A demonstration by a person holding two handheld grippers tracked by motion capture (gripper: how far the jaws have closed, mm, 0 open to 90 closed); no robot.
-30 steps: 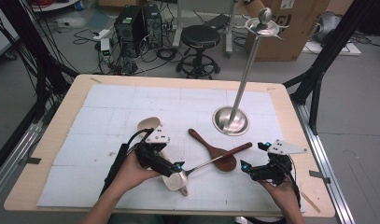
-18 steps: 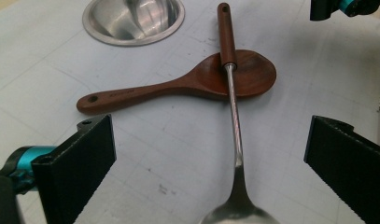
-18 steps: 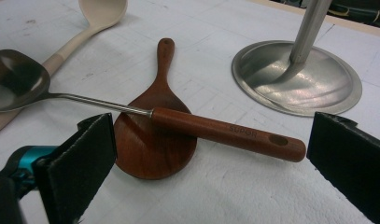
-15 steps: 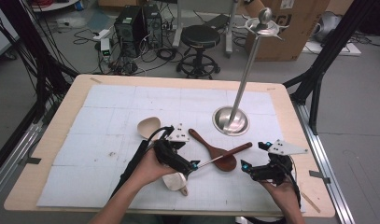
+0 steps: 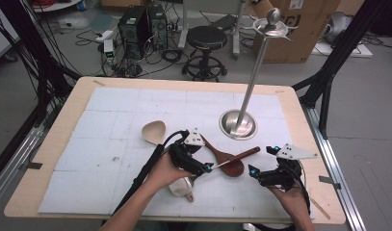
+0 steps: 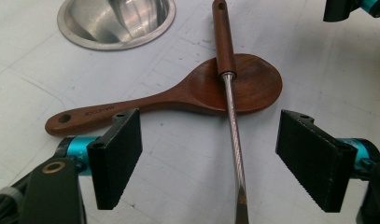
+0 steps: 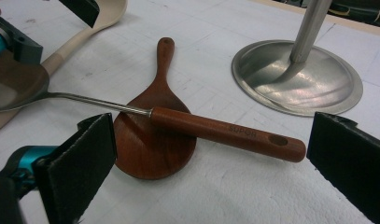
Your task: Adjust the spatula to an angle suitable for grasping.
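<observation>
Three utensils lie on the table (image 5: pixel 68 120): one dark wooden spoon (image 6: pixel 201 91), one pale wooden spoon (image 5: pixel 153 131), and one metal ladle (image 6: pixel 230 107) with a brown wooden handle. One steel stand (image 5: pixel 251 91) rises from its round base to the far right of them.

The ladle lies across the dark wooden spoon's bowl, its handle pointing right and far, its metal bowl near the left hand. The left tongs (image 6: pixel 220 154) straddle the ladle's thin steel shaft: the shaft runs up between the two black pads, closer to the right one, touching neither. These tongs have just been closing and stand partly open with nothing gripped.

The right tongs (image 7: pixel 211 172) hang wide open and empty to the right, with the ladle's wooden handle lying beyond their pads.
</observation>
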